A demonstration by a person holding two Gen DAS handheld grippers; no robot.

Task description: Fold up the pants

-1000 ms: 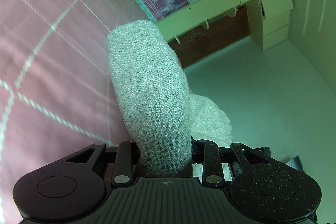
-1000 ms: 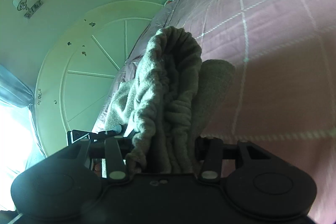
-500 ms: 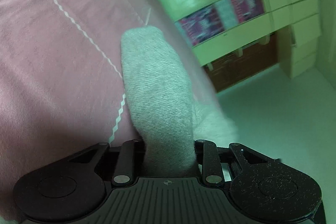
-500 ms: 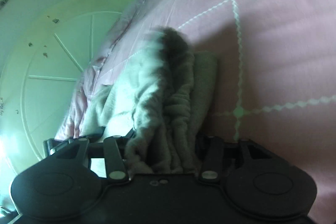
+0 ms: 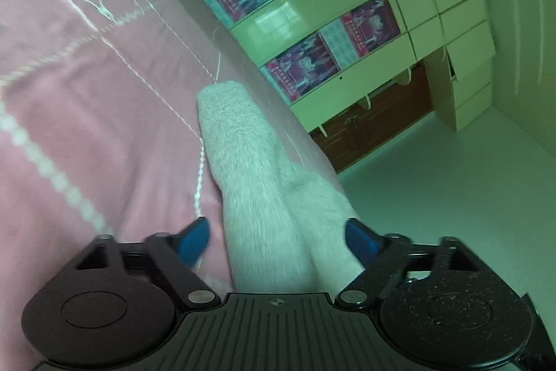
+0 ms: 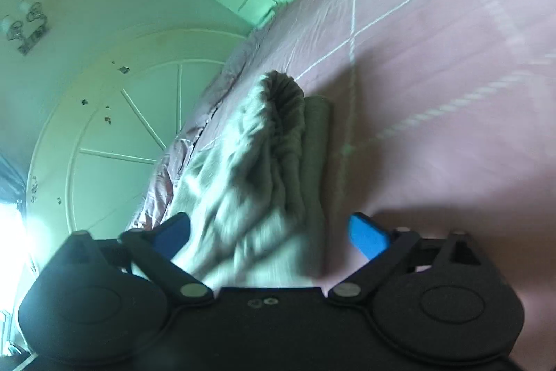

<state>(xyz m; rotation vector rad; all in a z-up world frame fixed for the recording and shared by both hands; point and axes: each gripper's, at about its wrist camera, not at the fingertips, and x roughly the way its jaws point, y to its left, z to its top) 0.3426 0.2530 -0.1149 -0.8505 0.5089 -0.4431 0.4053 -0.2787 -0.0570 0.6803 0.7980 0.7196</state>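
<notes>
Both the left gripper (image 5: 278, 237) and right gripper (image 6: 271, 232) are opening, pads clear of the grey pants (image 5: 257, 197); the released fold could slump apart across the pink bedspread (image 5: 87, 127).

free: bedspread (image 5: 87, 113) left | blocked: pants (image 5: 264, 197) between fingers (image 5: 194, 237)

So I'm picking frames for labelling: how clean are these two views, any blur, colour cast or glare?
Left wrist view: a green cast on the cabinets, motion streaks across the pink bedspread, the grey pants soft-edged, fisheye bending the shelves. Right wrist view: the pants smeared near the camera, the stitched lines on the bedspread streaked, blown-out white glare at the left edge, a shadow beside the fabric.
</notes>
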